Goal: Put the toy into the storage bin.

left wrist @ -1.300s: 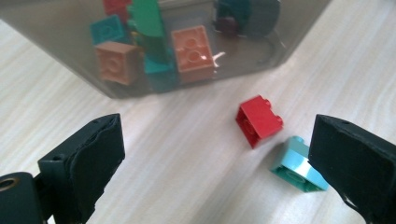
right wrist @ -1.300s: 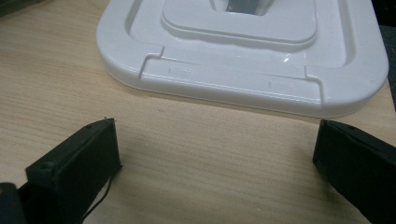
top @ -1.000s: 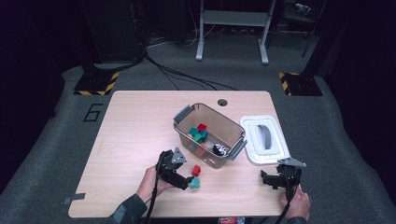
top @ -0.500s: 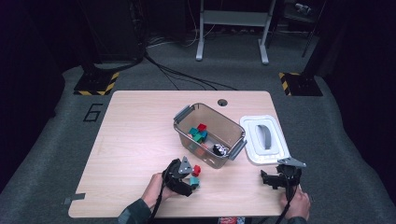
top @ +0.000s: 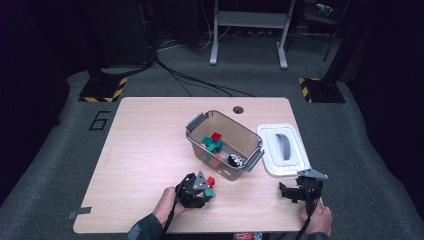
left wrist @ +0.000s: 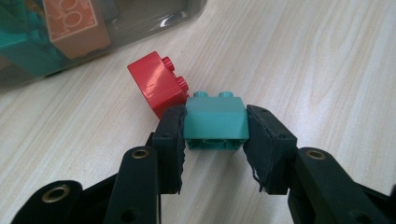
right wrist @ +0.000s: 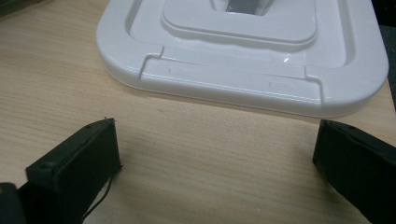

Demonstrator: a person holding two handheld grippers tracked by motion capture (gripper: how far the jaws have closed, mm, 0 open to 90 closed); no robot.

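Note:
A teal brick [left wrist: 215, 119] lies on the wooden table [top: 145, 150], with a red brick [left wrist: 156, 84] tipped against its far left corner. My left gripper [left wrist: 215, 126] has just been closing, and its pads now press both sides of the teal brick. From above, the left gripper [top: 207, 190] sits just in front of the clear bin [top: 250, 131], beside the red brick [top: 210, 181]. My right gripper [right wrist: 217, 140] stands open over bare wood, just short of the white lid [right wrist: 243, 56].
The bin holds several bricks in teal, red and orange, plus a small dark object. The white lid [top: 282, 150] lies flat to the right of the bin. The right gripper [top: 290, 192] rests near the table's front right corner. A cable hole [top: 238, 109] sits at the far edge.
The left gripper slid right up to the two bricks and its jaws closed from wide open onto the teal brick. The right gripper stayed put.

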